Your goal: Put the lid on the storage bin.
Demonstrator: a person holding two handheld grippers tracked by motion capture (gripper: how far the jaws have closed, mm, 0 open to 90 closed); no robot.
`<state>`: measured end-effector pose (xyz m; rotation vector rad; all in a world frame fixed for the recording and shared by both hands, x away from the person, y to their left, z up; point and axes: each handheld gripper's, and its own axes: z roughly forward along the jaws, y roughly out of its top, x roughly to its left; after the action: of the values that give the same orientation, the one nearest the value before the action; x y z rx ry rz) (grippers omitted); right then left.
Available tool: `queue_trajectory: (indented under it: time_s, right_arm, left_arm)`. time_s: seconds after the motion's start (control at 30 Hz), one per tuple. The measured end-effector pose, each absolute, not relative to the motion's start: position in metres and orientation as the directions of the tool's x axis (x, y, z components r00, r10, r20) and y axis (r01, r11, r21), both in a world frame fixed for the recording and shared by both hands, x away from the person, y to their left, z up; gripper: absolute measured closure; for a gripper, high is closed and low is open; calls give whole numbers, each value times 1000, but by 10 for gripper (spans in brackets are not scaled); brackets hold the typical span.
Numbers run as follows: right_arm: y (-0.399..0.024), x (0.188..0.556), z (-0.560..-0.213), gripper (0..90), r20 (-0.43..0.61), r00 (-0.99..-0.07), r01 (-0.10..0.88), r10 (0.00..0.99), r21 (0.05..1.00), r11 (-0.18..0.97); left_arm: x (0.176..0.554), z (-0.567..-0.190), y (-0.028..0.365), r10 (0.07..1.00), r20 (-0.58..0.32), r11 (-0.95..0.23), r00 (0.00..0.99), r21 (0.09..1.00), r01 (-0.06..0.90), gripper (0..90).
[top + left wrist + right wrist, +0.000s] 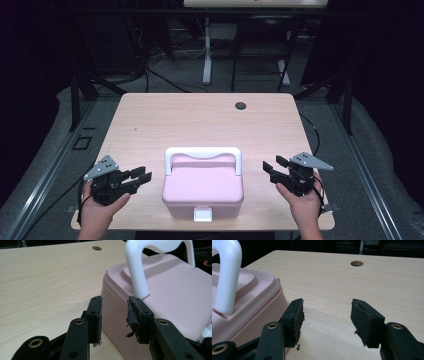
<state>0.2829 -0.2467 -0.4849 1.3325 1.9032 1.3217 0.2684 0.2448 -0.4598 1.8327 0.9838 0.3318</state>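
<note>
Two open, empty tools, left and right, beside unlabelled pink box.

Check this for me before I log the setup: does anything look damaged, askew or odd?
The pink box sits square and shut, white handle upright. The one oddity: the pad lining on the left hand-held gripper is frayed, a torn strip curling off one finger. The right hand-held gripper shows ragged pad edges too.

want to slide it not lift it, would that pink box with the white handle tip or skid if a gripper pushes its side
The pink box looks wide, low and flat-bottomed, so it would probably skid rather than tip. Its smooth plastic on the smooth table suggests easy sliding. The upright white handle looks rigid, but pushing there, up high, might rock it.
</note>
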Motion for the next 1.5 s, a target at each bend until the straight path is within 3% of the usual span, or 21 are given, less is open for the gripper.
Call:
queue_trajectory:
  time_s: [0.53, 1.5]
  right_arm:
    - [-243, 283, -490, 430, 143, -432, 458, 890, 885, 80]
    - [-240, 282, -514, 444, 129, -403, 446, 906, 892, 71]
  left_arm:
    - [292, -485, 250, 788, -207, -152, 580, 847, 509, 613]
    - [290, -523, 255, 814, -193, -163, 547, 829, 536, 555]
